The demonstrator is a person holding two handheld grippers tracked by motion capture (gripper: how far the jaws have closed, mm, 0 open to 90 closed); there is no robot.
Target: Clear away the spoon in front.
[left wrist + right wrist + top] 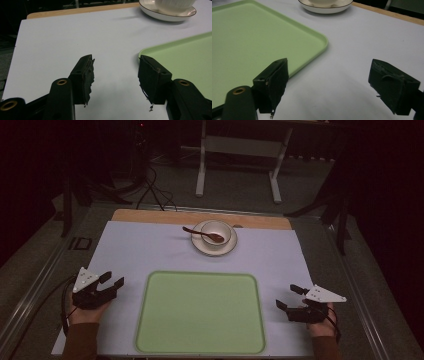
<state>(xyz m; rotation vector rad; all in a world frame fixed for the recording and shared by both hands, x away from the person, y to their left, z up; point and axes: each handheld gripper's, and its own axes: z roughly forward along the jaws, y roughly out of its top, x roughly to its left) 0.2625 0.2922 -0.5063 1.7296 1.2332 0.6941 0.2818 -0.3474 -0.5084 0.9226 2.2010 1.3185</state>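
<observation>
Tray (pixel 200 312) btwn grippers, cup (pixel 216 233) beyond

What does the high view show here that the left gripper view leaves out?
The high view takes in the brown spoon resting across the cup, the right gripper open beside the tray's right edge, both hands, and the floor with a white stand beyond the table. The left gripper view gives a close look at the left gripper, its jaws apart above the white mat with nothing between them. Both show the green tray, the saucer under the cup, the mat, and the table's wooden far edge.
</observation>
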